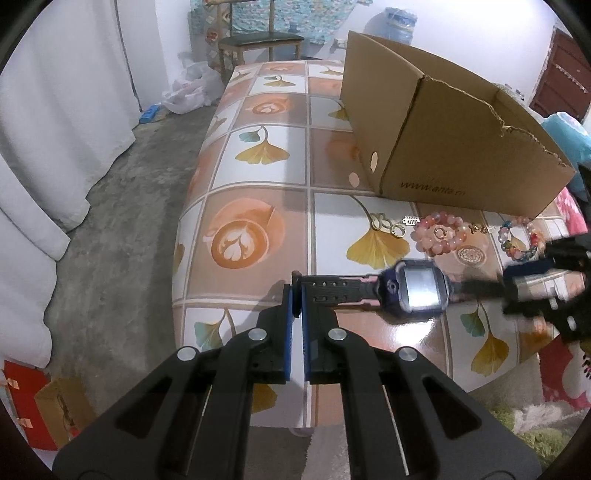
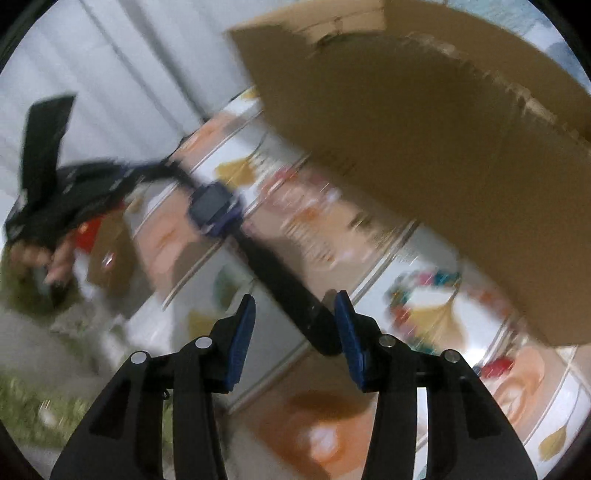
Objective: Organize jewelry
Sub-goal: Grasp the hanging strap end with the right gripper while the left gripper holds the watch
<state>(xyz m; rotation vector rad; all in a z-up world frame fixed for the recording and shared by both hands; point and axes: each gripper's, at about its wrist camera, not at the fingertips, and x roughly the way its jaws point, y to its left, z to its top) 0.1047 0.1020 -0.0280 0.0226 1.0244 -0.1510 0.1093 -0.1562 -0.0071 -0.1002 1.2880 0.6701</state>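
The right wrist view is badly smeared; beads & tabletop print there are hard to make out. The left gripper [image 1: 296, 291] has its jaws nearly closed, clamped on the end of the watch [image 1: 417, 290] strap. The watch hangs stretched sideways just above the table [image 1: 255, 177], screen up. The right gripper [image 2: 293, 321] has its jaws parted, w/ the other strap end lying between the pads; contact can't be told through the blur. In the left wrist view that gripper is a dark blur at the right edge, partly cut off.

Beyond the watch lie a pink bead bracelet [image 1: 439, 230], a multicolour bead bracelet [image 1: 521, 238] & a small gold chain [image 1: 391, 223], all on the table in front of the cardboard box [image 1: 443, 140]. The box interior isn't visible in either view, so its contents can't be told.

Only the right wrist view shows a hand [image 2: 40, 262] gripping the left tool. Only the left wrist view shows the chair [image 1: 258, 40] & water jug [image 1: 397, 24] far back.
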